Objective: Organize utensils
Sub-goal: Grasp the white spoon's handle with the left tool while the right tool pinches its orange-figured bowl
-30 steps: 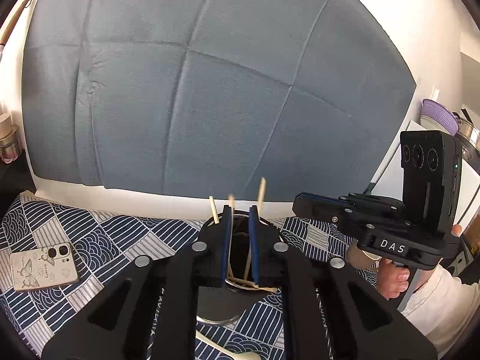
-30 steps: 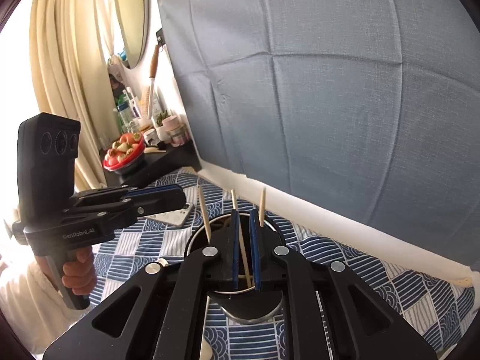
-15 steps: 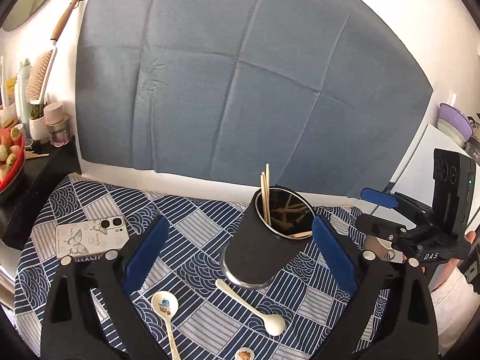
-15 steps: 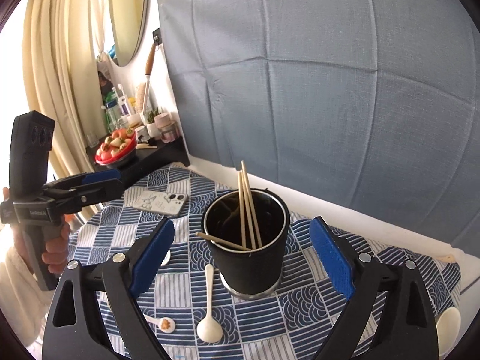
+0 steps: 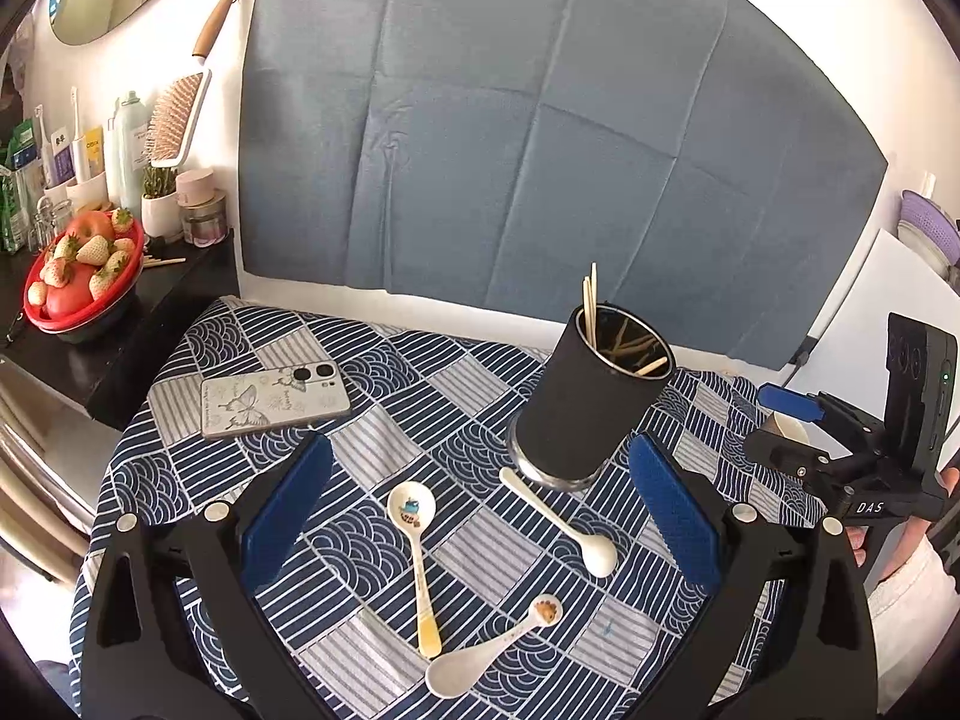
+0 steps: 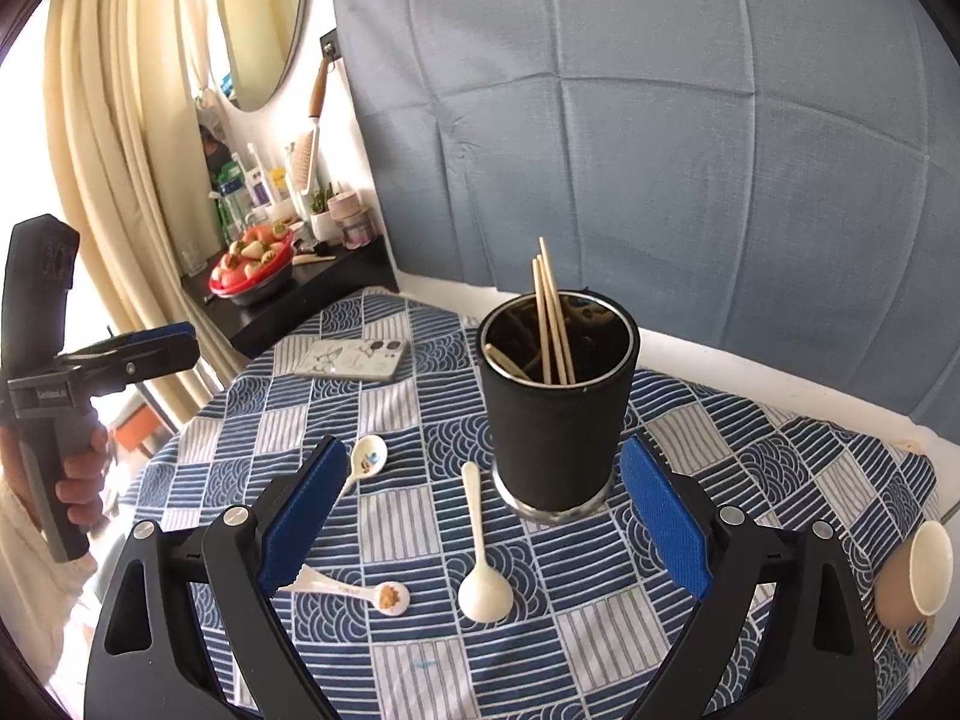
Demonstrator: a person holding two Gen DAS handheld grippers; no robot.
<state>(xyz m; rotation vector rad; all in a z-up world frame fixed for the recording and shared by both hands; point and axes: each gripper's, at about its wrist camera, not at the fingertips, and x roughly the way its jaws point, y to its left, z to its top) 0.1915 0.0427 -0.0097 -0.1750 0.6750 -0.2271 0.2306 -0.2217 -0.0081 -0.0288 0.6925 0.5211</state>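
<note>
A black cup (image 5: 591,396) stands upright on the patterned tablecloth (image 5: 384,396) with several wooden chopsticks (image 5: 591,300) inside. Three spoons lie in front of it: a yellow-handled one (image 5: 414,528), a plain white one (image 5: 564,525) and one with a brown picture (image 5: 498,642). My left gripper (image 5: 480,462) hangs open above the spoons, nothing between its blue pads. In the right wrist view the cup (image 6: 558,414), chopsticks (image 6: 552,312) and plain white spoon (image 6: 480,564) sit just beyond my right gripper (image 6: 485,456), which is open and holds nothing.
A phone (image 5: 270,396) lies at the cloth's far left. A red fruit bowl (image 5: 78,276) and bottles crowd the black shelf beside it. A beige cup (image 6: 918,576) lies on its side at the right edge. A blue-grey cloth covers the wall behind.
Both grippers were shut over the cup's mouth with chopsticks at their fingers. They have opened wide and pulled back from the cup, and the chopsticks now rest inside it.
</note>
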